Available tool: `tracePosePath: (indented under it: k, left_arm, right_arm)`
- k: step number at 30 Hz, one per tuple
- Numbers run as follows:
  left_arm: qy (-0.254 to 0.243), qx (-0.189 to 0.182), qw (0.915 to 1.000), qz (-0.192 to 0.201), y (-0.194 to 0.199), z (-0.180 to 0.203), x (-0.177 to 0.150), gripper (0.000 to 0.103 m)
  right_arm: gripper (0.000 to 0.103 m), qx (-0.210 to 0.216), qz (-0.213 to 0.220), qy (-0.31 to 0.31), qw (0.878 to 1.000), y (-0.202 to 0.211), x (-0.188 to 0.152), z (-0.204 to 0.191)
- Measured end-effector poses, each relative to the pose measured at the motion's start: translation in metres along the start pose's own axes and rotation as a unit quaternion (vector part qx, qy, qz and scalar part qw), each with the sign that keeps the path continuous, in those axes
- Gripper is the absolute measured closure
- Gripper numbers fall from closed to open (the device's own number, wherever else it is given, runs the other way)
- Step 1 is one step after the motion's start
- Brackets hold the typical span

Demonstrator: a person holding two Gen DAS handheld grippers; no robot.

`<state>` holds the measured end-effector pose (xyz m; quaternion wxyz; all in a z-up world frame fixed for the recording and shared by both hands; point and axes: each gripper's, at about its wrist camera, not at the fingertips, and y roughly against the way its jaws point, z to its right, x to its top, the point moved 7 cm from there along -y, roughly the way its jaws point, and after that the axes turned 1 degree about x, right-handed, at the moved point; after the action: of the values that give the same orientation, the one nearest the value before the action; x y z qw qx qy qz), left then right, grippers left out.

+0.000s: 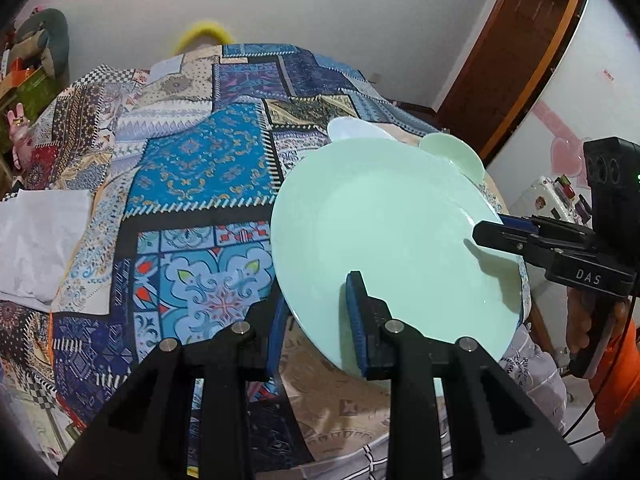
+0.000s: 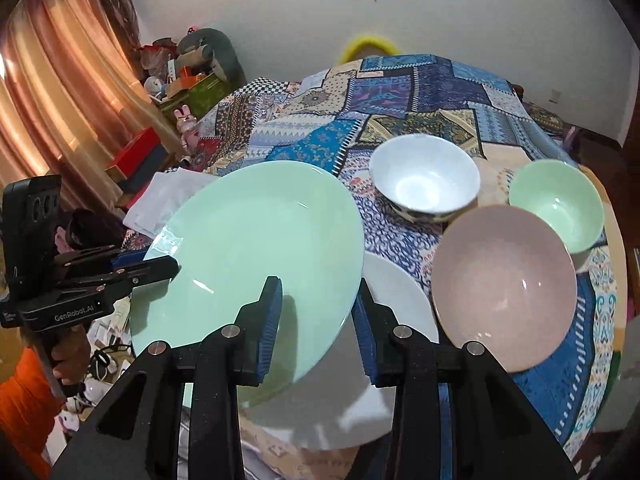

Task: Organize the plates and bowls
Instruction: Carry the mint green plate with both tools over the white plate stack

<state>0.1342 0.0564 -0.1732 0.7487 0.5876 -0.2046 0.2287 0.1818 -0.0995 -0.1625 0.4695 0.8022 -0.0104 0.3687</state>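
A large mint green plate (image 1: 384, 232) is held tilted above the patchwork-covered table by both grippers. My left gripper (image 1: 320, 320) is shut on its near-left rim, one finger above and one below. My right gripper (image 2: 318, 320) is shut on the plate (image 2: 256, 264) at its near-right rim; it shows in the left wrist view (image 1: 492, 236) at the plate's right edge. A white plate (image 2: 396, 296) lies under the green one. A pinkish-brown plate (image 2: 504, 288), a white bowl (image 2: 424, 188) and a small green bowl (image 2: 560, 204) stand to the right.
A white folded cloth (image 1: 36, 240) lies on the table's left side. The table edge runs close on the right by a wooden door (image 1: 516, 60). Boxes and toys (image 2: 180, 80) are piled by the curtain beyond the table.
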Motion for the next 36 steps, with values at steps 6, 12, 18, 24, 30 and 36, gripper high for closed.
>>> tracePosePath:
  k: [6, 12, 18, 24, 30, 36]
  left_arm:
    - [-0.010, 0.001, 0.9998, -0.015, -0.010, 0.010, -0.010, 0.075]
    - [-0.017, 0.002, 0.9992, -0.035, -0.023, 0.018, -0.019, 0.076]
    - [-0.020, 0.001, 0.9983, -0.055, -0.037, 0.023, -0.026, 0.075]
    - [-0.024, 0.003, 0.9972, -0.071, -0.049, 0.025, -0.032, 0.075]
    - [-0.029, 0.005, 0.9958, -0.087, -0.062, 0.026, -0.038, 0.075]
    - [-0.045, 0.017, 0.9950, -0.088, -0.070, 0.030, -0.036, 0.075]
  right_arm:
    - [0.071, 0.002, -0.003, -0.019, 1.000, -0.001, -0.015, 0.010]
    - [0.071, 0.003, -0.011, -0.037, 0.999, -0.005, -0.031, 0.018]
    - [0.071, 0.003, -0.021, -0.051, 0.998, -0.009, -0.045, 0.027]
    - [0.071, 0.004, -0.032, -0.063, 0.998, -0.015, -0.056, 0.033]
    - [0.071, 0.005, -0.041, -0.076, 0.996, -0.022, -0.064, 0.042]
    - [0.071, 0.005, -0.049, -0.086, 0.995, -0.027, -0.068, 0.048]
